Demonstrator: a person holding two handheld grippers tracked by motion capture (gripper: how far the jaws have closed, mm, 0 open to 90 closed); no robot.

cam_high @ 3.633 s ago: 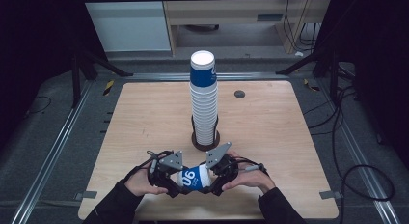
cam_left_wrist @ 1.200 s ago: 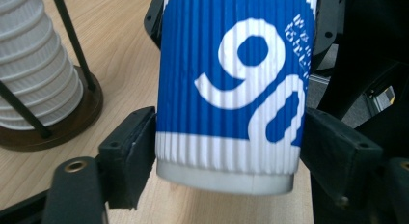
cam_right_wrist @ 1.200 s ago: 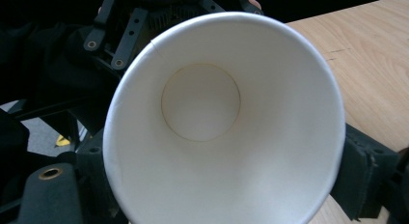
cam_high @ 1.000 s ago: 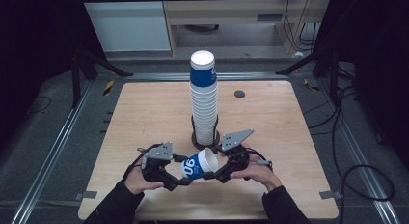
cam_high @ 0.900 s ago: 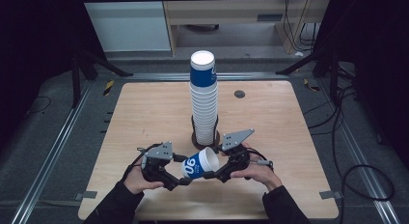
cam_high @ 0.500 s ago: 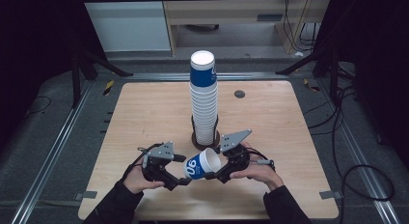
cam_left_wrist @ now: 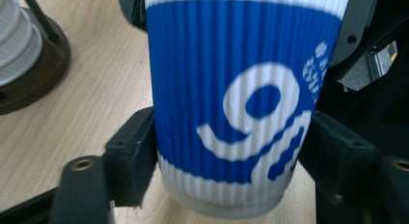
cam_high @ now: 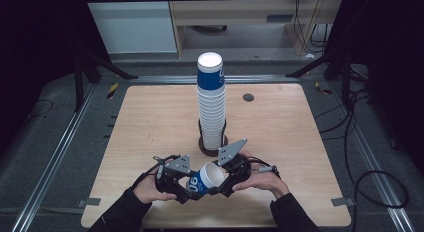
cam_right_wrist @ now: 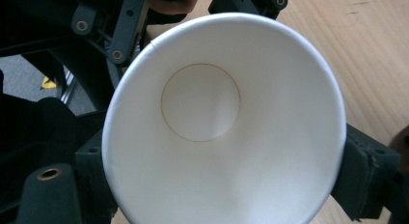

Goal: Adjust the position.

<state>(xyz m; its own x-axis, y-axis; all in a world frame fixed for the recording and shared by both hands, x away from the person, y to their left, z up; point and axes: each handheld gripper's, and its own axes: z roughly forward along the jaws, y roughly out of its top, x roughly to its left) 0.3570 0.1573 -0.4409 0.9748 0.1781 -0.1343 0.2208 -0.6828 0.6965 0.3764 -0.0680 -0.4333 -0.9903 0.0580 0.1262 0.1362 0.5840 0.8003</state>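
the blue paper cup (cam_high: pixel 204 179) is lying tilted between the two hands near the front edge of the wooden table (cam_high: pixel 150 122), and its white mouth is now turning up and toward the tall cup stack (cam_high: pixel 211 104) — a few seconds back it was lying flatter, with the printed side facing up and the mouth less exposed. over the last second the change is smaller: the cup is tipping a little further, while both hands are staying roughly where they were.

the left gripper (cam_high: pixel 176 181) is clamping the cup low on its ribbed body, both pads pressing the sleeve just above the base (cam_left_wrist: pixel 226 204), as the left gripper view shows. the right gripper (cam_high: pixel 229 173) is standing at the rim end with its jaws part-way closed, one on either side of the open mouth (cam_right_wrist: pixel 226 122); the pads are sitting just beside the rim, but whether they are actually pinching it i cannot tell.

judging by this, the work is sitting in a re-orienting step — the cup is being brought toward upright so it can go onto the stack, which is standing in its dark base (cam_high: pixel 212 148) just behind the hands.
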